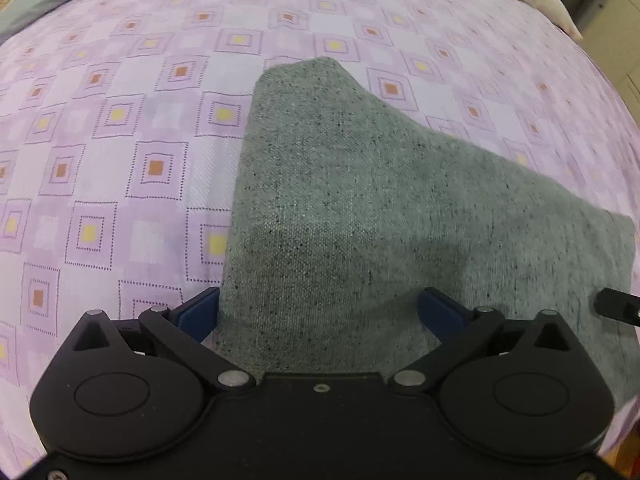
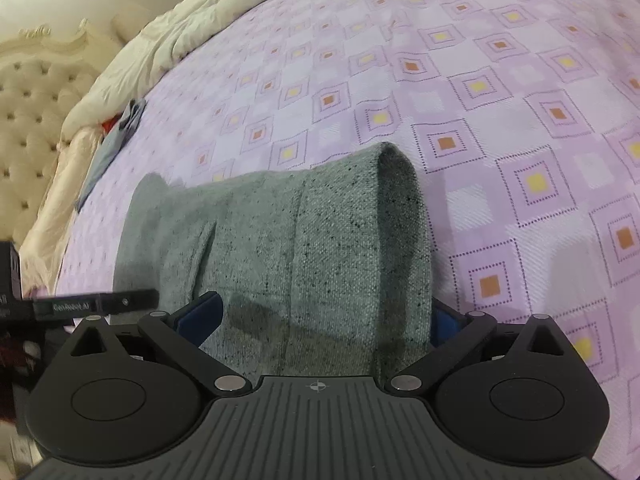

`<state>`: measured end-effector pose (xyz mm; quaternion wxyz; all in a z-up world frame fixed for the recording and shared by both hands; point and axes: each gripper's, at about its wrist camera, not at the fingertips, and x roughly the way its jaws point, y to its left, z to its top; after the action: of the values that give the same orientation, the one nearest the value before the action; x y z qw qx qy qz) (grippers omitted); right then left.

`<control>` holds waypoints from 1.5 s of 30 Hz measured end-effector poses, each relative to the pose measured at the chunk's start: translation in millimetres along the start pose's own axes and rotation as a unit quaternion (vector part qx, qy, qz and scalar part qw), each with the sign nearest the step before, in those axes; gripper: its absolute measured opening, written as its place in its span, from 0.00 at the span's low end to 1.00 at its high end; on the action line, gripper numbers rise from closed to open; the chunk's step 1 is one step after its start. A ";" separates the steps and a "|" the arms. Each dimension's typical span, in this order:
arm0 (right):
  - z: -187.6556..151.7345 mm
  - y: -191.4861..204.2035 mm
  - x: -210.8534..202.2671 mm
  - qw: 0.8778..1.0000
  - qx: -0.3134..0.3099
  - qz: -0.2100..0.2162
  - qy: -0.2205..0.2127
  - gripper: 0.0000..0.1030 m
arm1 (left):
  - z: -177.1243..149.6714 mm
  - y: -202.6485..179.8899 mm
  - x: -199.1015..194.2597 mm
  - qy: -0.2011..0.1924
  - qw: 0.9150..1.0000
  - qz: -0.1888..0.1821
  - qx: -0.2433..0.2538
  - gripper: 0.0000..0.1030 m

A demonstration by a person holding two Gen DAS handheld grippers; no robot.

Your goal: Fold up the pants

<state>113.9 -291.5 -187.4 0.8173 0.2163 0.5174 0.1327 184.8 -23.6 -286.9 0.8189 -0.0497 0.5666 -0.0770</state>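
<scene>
pants (image 1: 360, 208) lie folded on the bedspread (image 1: 120, 160), roughly mid-bed. left gripper (image 1: 320, 308) sits over their near edge, jaws wide, cloth between the fingers, left finger at the pants' left edge. right gripper (image 2: 320, 316) likewise at the right end, fold edge by its right finger. quilt (image 2: 180, 28) bunched along the far side, headboard (image 2: 32, 120) behind it. small folded cloth (image 2: 116, 140) at quilt edge.

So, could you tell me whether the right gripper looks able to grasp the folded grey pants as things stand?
Probably yes: the right gripper is open, the grey pants lie between its fingers, and nothing blocks them.
</scene>
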 end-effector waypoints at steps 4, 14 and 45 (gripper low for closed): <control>-4.2 -1.6 -1.8 1.000 0.013 -0.001 -0.012 1.00 | -5.2 -3.2 -2.1 -0.011 1.000 0.011 -0.009 1.00; 9.2 30.1 -31.6 1.000 -0.019 -0.006 -0.003 0.22 | 2.3 -21.2 -39.4 -0.048 0.999 -0.005 -0.017 0.29; 0.1 247.3 125.5 0.977 -0.143 -0.153 0.049 0.35 | 18.7 160.8 -50.8 0.000 0.996 0.058 0.074 0.36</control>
<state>169.6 -20.7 -164.9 0.8241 0.0090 0.5593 0.0891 196.0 143.6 -260.7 0.8233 0.0443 0.5614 -0.0711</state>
